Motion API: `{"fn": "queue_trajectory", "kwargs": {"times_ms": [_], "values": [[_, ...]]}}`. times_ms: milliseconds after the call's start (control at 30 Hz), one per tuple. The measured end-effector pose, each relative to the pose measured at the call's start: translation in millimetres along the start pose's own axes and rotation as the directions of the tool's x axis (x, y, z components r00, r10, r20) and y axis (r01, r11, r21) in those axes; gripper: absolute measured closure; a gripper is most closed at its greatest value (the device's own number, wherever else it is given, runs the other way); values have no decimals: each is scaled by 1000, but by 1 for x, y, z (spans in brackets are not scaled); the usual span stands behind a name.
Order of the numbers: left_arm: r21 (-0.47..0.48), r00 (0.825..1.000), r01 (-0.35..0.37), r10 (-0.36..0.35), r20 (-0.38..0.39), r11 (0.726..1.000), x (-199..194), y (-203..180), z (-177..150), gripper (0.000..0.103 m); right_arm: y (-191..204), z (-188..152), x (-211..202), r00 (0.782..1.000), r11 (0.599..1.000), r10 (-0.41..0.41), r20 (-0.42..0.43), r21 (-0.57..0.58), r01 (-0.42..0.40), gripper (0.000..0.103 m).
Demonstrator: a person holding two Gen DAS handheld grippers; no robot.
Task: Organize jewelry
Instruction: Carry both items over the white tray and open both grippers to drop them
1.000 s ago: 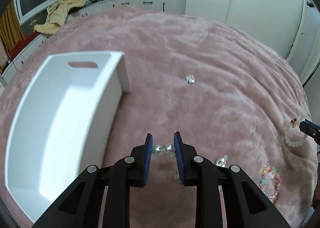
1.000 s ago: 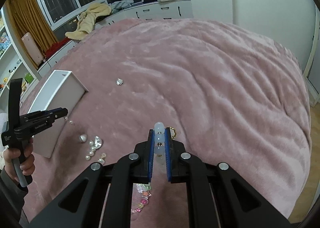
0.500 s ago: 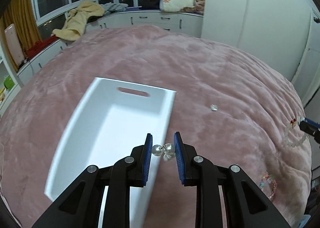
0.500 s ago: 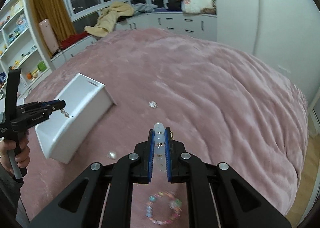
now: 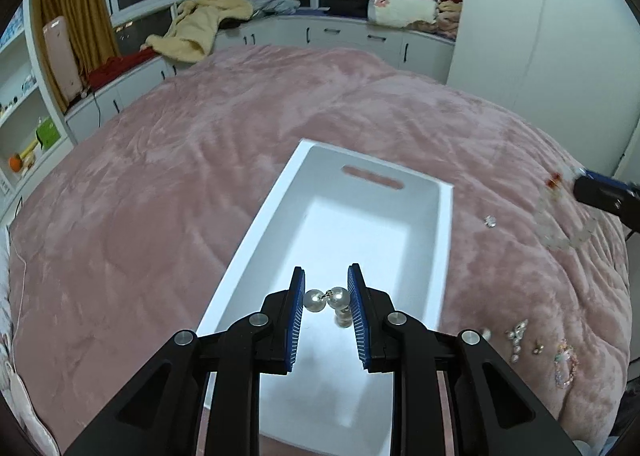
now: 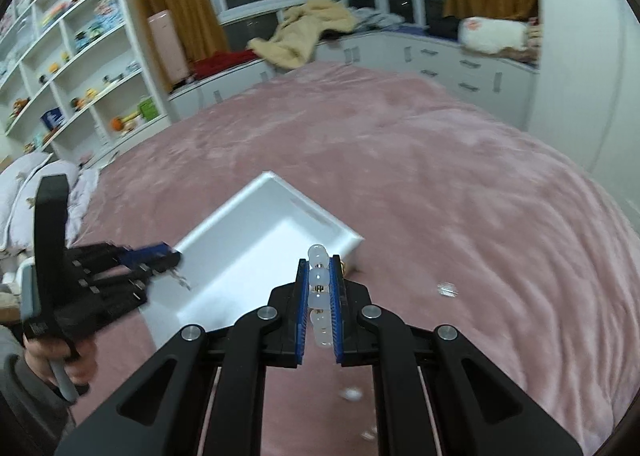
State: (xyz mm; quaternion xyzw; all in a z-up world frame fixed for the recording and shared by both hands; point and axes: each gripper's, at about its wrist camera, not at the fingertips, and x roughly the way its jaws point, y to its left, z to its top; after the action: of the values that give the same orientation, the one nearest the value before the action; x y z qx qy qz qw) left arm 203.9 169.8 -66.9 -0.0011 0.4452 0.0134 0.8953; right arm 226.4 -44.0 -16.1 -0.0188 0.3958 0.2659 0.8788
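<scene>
We see the pink blanket [image 5: 200,184] filling both views, a soft bed that keeps small pieces from rolling. The white tray [image 5: 280,216] sits mid-frame in the left wrist view, open side up so that jewelry can be dropped in. Our left gripper [image 5: 326,298] hangs over its near end, jaws pinching a pearl earring [image 5: 326,299], which we judge ready to release there. Our right gripper [image 6: 320,288], at lower centre of its own view, is pressed together on a white bead bracelet [image 6: 319,256], short of the tray's corner.

Only the left wrist view shows the bracelet's dangling loop at the right edge and the loose pieces [image 5: 520,340] lower right. Only the right wrist view shows the hand [image 6: 60,360] on the left gripper's handle at lower left.
</scene>
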Motion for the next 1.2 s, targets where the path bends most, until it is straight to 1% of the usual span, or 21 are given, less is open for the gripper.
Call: {"fn": "queue_trajectory", "kwargs": {"times_ms": [133,233,367,433,567,767,867,900,933,967,1000,1033,1067,1100,1133,1167,1200], "values": [[-27,999,-6,5,-46,1000,19,11,-12,76,39,8,49,997,997,44,-68,-62,-49,93],[-62,997,-2,-3,-80,998,35,16,-25,76,67,2,91,986,992,81,-145,-89,-94,93],[-111,992,6,-20,-127,994,53,25,-42,76,85,-13,127,969,988,110,-223,-80,-131,93],[-143,988,9,-31,-153,990,60,32,-49,76,96,-23,139,965,986,82,-248,-121,-115,93],[-148,985,3,-28,-168,989,64,36,-59,76,103,-34,150,955,986,103,-278,-99,-135,93],[-166,983,-3,-27,-179,986,66,45,-65,76,91,-37,159,941,986,149,-303,-21,-163,92],[-176,981,-3,-31,-189,984,69,47,-67,76,86,-38,163,936,986,162,-313,6,-169,90],[-177,981,-4,-30,-192,984,70,48,-68,75,86,-39,164,932,984,170,-319,12,-175,86],[-178,981,-6,-29,-194,984,71,49,-68,72,86,-39,164,929,983,176,-325,17,-180,69],[-181,981,-9,-26,-194,983,70,49,-69,64,85,-38,163,931,984,175,-319,19,-178,62],[-186,982,-9,-26,-185,983,68,50,-68,57,84,-36,158,937,984,175,-303,21,-177,61],[-191,984,-6,-28,-175,982,65,50,-67,53,83,-34,153,941,983,181,-286,24,-182,61],[-196,987,1,-32,-155,981,60,51,-66,39,80,-31,145,947,981,191,-260,35,-189,58],[-196,990,3,-31,-140,981,57,51,-65,23,74,-28,136,953,981,192,-236,45,-186,48],[-194,993,-3,-21,-120,981,52,51,-63,15,68,-25,128,959,983,185,-213,53,-178,38],[-193,994,1,-23,-110,981,50,50,-61,11,63,-23,123,963,983,184,-198,60,-175,37],[-189,994,2,-23,-107,982,49,49,-60,11,57,-21,118,966,983,182,-184,68,-172,37]]}}
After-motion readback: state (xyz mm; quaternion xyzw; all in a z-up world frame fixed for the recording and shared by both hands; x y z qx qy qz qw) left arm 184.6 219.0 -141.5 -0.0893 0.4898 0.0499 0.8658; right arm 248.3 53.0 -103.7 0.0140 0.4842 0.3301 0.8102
